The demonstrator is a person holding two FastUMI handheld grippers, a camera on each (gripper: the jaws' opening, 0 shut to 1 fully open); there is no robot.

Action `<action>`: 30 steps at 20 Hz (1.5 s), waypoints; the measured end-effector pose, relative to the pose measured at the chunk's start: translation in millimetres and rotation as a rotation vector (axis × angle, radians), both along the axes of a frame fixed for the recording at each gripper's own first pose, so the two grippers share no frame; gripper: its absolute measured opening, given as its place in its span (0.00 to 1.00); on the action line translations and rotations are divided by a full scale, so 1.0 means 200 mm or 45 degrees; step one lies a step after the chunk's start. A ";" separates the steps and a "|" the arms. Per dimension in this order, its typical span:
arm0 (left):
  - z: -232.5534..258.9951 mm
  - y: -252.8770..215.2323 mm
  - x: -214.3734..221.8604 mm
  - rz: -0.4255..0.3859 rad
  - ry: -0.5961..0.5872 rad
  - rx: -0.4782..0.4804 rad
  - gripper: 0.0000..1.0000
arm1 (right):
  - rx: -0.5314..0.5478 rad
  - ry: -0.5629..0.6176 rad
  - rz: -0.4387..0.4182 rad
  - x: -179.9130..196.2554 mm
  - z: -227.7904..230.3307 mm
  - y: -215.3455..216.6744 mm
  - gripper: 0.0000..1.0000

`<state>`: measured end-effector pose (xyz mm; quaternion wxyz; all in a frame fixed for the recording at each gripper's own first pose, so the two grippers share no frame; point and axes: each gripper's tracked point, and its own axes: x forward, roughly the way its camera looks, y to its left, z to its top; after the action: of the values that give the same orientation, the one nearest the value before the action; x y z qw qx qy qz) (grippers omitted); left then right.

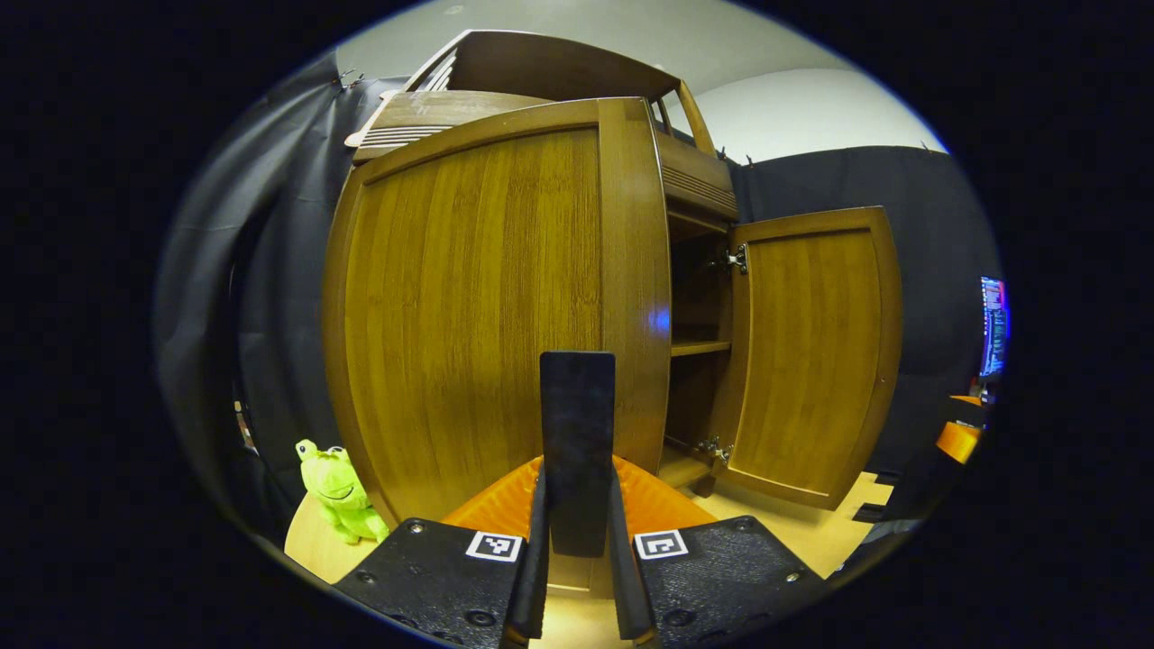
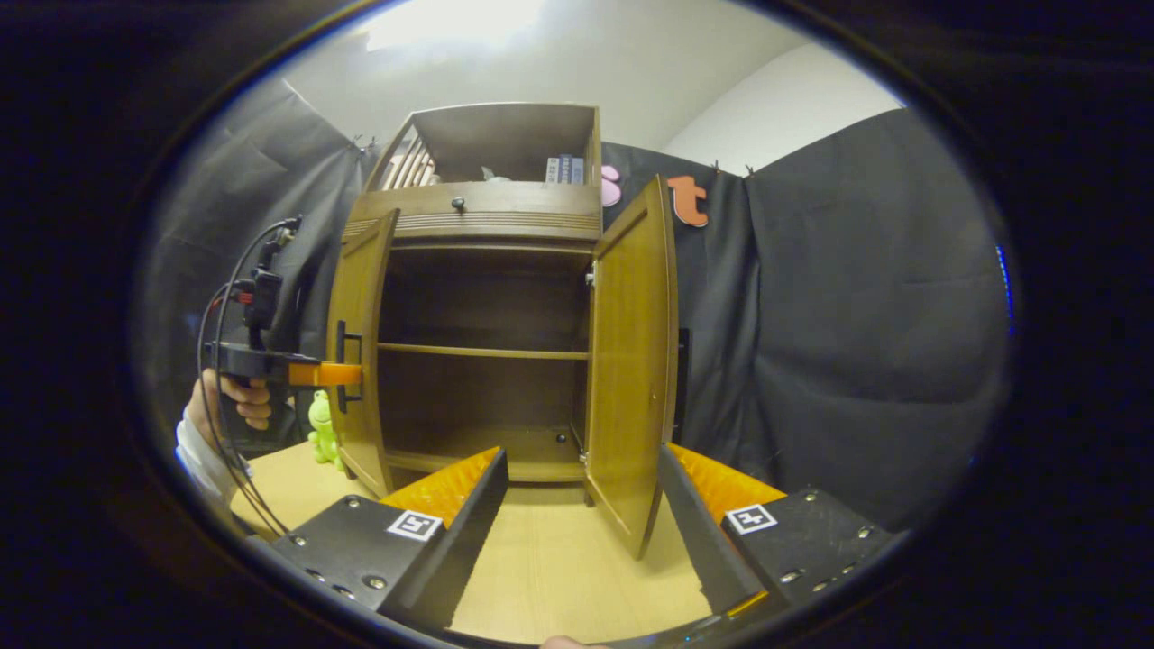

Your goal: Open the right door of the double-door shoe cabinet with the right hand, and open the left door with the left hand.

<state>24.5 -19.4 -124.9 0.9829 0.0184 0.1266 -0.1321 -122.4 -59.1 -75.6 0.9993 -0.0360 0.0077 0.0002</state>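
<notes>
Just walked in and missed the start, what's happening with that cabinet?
A person is opening a wooden shoe cabinet with two handheld grippers. The right door already stands wide open, and the right gripper is open and clear of it. The left gripper is shut on the handle of the left door, which is swung open.

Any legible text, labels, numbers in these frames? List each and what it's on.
Nothing can be quoted.
Square coded tags: pattern only, no characters.
Book spines in the cabinet top shelf: too small to read.
Screen: too blurred to read.
</notes>
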 end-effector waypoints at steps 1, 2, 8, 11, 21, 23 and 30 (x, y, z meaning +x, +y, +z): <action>0.01 0.01 -0.02 -0.005 0.003 -0.006 0.32 | -0.010 -0.001 -0.010 0.00 0.00 -0.01 0.99; 0.02 0.03 -0.04 -0.009 0.002 -0.013 0.32 | -0.012 -0.001 -0.012 0.00 0.00 0.00 0.94; 0.05 0.15 -0.18 0.019 0.022 0.031 0.32 | -0.007 -0.011 -0.011 -0.01 0.03 -0.01 1.00; 0.07 0.21 -0.24 0.024 0.016 0.024 0.31 | 0.010 -0.016 -0.011 -0.02 0.04 -0.02 0.98; 0.11 0.44 -0.39 0.026 -0.001 -0.045 0.30 | 0.015 -0.013 0.023 0.01 0.03 0.08 0.98; 0.11 0.50 -0.39 0.060 0.001 -0.041 0.31 | 0.009 -0.014 0.035 0.02 0.04 0.11 0.99; 0.13 0.76 -0.42 0.191 -0.019 0.006 0.31 | 0.004 -0.006 0.064 0.07 0.03 0.20 0.98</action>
<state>-59.4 132.8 -98.1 0.9909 0.0121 0.1207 -0.0578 -108.7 -18.2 -70.5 0.9991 -0.0346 0.0043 0.0252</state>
